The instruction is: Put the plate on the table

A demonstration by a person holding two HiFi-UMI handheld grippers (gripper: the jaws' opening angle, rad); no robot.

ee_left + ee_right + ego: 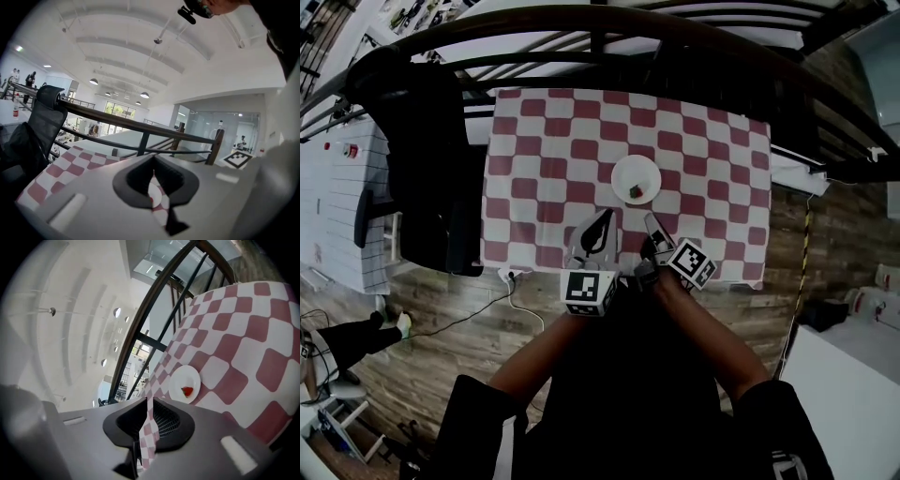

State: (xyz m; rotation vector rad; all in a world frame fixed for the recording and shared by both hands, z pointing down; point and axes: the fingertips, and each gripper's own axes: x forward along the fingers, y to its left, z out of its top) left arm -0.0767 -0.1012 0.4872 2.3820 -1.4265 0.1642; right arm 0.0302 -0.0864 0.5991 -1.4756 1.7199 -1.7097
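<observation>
A white plate (pixel 636 174) (pixel 184 380) lies on the table (pixel 548 150) with its red-and-white checked cloth (pixel 243 348), just right of centre. A small red piece (pixel 636 192) (pixel 187 391) sits on the plate. My left gripper (pixel 604 217) (pixel 153 165) hovers over the table's near edge, left of and nearer than the plate; its jaws meet at the tips and hold nothing. My right gripper (pixel 650 219) (pixel 150 401) hangs beside it, just short of the plate and aimed at it. Only a thin slit shows between its jaws, with cloth behind and nothing in them.
A dark curved railing (pixel 581 28) runs past the table's far side. A black office chair (pixel 422 159) stands at the table's left. A white cable (pixel 516 291) lies on the wooden floor near the front left corner. The person's arms (pixel 544 356) fill the lower middle.
</observation>
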